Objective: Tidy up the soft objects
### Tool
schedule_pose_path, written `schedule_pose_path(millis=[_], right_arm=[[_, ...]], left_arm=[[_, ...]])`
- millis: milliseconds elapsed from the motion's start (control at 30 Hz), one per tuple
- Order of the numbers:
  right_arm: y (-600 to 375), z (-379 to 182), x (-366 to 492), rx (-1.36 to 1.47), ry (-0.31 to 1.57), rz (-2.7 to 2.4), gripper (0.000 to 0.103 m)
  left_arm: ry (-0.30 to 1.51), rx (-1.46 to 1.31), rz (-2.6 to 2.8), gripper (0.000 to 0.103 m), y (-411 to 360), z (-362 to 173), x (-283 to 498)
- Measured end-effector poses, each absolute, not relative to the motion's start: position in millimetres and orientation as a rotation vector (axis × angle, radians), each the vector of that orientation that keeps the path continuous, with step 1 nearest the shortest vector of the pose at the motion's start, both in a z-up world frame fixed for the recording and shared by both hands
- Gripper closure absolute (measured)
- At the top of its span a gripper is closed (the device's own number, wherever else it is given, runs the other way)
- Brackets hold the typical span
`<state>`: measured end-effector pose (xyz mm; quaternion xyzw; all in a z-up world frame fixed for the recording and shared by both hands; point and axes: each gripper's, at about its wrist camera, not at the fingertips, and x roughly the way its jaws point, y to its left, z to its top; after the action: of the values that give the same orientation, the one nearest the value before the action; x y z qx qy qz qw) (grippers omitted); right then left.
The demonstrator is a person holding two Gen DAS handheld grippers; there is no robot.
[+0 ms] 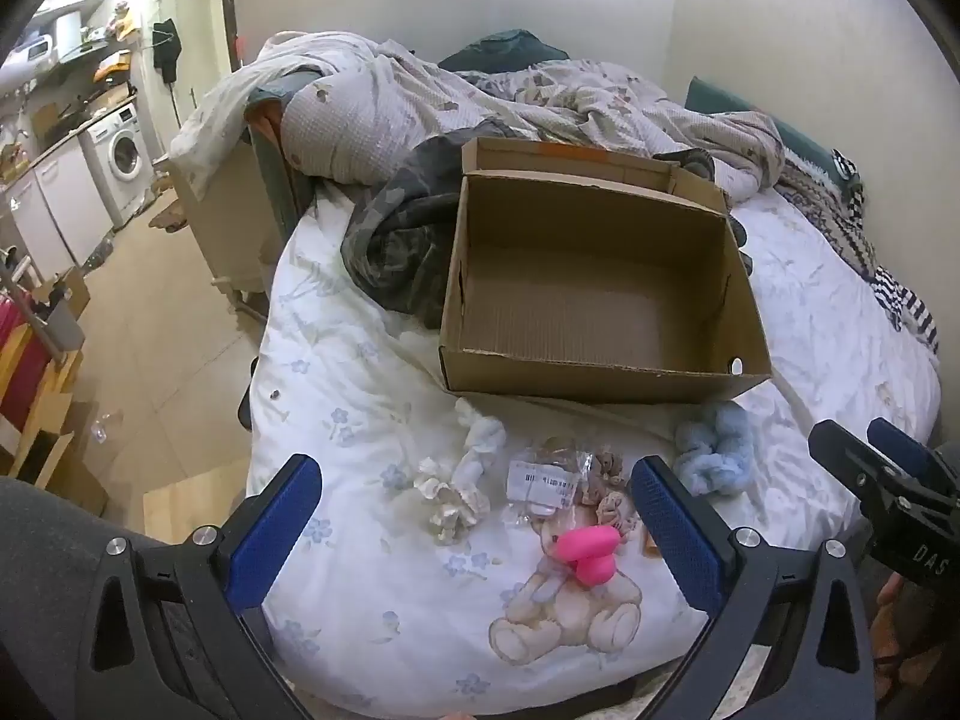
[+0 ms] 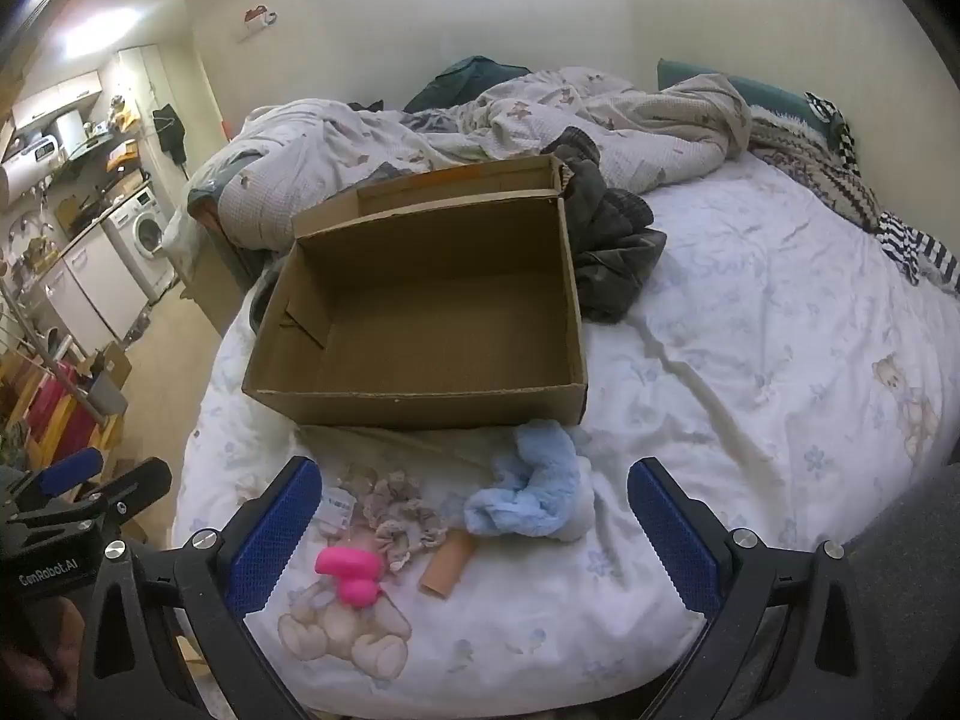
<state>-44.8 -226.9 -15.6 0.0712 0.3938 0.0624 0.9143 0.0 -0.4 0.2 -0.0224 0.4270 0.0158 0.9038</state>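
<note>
An open, empty cardboard box (image 1: 600,294) (image 2: 420,312) stands on the bed. In front of it lie a fluffy light-blue scrunchie (image 1: 717,453) (image 2: 531,489), beige scrunchies (image 1: 609,489) (image 2: 399,516), a cream scrunchie (image 1: 450,501), a pale blue-white cloth piece (image 1: 483,441), a clear packet with a label (image 1: 549,480), a pink soft object (image 1: 588,552) (image 2: 351,573) and a tan tube (image 2: 447,564). My left gripper (image 1: 474,534) is open and empty above the cream scrunchie and packet. My right gripper (image 2: 474,534) is open and empty above the blue scrunchie; it also shows in the left wrist view (image 1: 864,450).
A white sheet (image 2: 750,360) with bear prints covers the bed. A crumpled duvet (image 1: 420,96) and dark clothes (image 1: 396,240) (image 2: 612,240) lie behind the box. Left of the bed are the floor (image 1: 150,330), a washing machine (image 1: 123,156) and wooden furniture.
</note>
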Motion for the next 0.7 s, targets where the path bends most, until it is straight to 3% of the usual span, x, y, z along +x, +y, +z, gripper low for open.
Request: schedule_pose_path(millis=[700], right_arm=[[-226.3,-15.2,-45.2,0.149,0.807,0.129,0.0]], left_arm=[[0.883,-0.043,0.036,0.0,0.4,2.1,-1.0]])
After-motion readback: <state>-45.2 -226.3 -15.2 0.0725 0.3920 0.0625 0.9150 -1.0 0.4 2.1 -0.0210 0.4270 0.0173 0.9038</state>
